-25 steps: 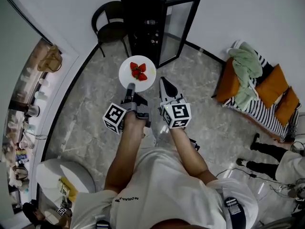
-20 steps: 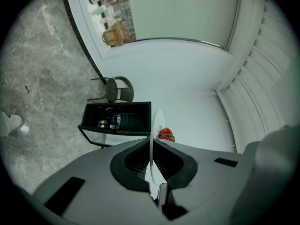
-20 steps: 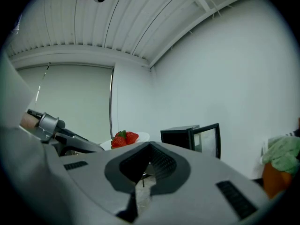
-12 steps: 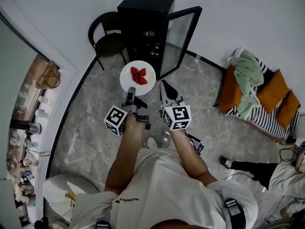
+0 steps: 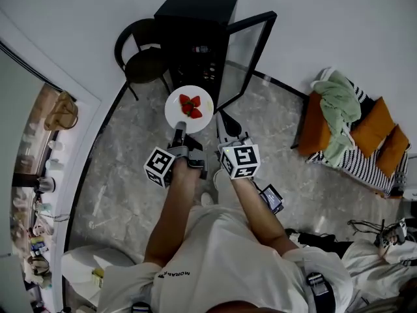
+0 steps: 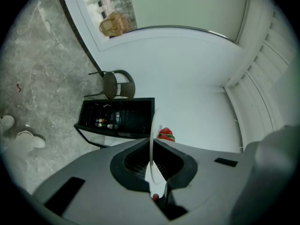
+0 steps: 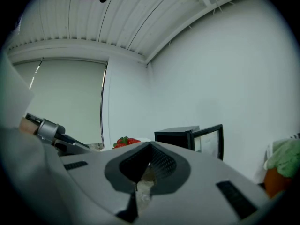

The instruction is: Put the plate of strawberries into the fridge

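Carry step in hand; plate not yet in fridge.
- Left gripper (image 5: pixel 178 130) pinches near rim of white plate (image 5: pixel 174 113); plate held flat in air, just before open fridge (image 5: pixel 195 18).
- Strawberries (image 5: pixel 190 105) clustered at plate centre.
- Right gripper (image 5: pixel 225 119) beside plate's right edge, jaws pressed together, empty.
- Glass door (image 5: pixel 246 51) swung wide at right.
- Next move likely: ease plate level through opening onto free shelf, clear of door and bottles (image 6: pixel 105 122).
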The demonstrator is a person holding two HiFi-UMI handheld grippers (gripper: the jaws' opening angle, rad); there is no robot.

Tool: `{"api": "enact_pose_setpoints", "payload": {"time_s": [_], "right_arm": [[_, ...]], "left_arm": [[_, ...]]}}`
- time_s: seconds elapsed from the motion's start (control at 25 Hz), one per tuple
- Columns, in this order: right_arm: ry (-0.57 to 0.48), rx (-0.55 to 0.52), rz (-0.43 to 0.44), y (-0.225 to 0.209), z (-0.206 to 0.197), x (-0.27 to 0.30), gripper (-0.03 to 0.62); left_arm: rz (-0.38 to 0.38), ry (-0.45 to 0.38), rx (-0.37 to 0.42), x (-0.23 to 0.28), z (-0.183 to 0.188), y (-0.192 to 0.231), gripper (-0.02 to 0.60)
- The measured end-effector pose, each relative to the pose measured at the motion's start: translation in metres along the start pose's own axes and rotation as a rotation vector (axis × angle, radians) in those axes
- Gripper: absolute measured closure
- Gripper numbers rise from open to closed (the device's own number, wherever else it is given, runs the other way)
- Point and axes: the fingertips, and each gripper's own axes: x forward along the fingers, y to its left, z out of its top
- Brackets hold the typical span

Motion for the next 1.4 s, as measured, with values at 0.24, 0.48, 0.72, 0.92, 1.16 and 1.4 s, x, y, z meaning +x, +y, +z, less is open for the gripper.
{"api": "enact_pose_setpoints", "payload": {"time_s": [0.24,0.48,0.72,0.92,1.16,1.4], "right_arm": [[0.032,0.011,0.039,-0.043,-0.01,0.08,0.591],[0.014,-0.01,0.06,-0.061,-0.01,0.103,0.591],[0.021,-0.003,0.093,-0.108,-0.01,0.159,0.591],[0.046,0.009,0.094,-0.126,-0.023,0.186,0.591],[0.067,0.01,0.077,-0.133,-0.035,0.219,0.591],[0.069,0.009,0.063,-0.127,-0.046,0.248,0.591]], "left_arm": [[0.028,-0.044,-0.006,0.083,0.016,0.006,0.569],[0.007,-0.058,-0.002,0.12,0.016,0.006,0.569],[0.009,-0.1,0.003,0.195,0.022,-0.004,0.569],[0.033,-0.094,-0.004,0.227,0.024,0.005,0.569],[0.043,-0.074,-0.027,0.262,0.038,0.019,0.569],[0.042,-0.047,-0.017,0.286,0.057,0.029,0.569]]}}
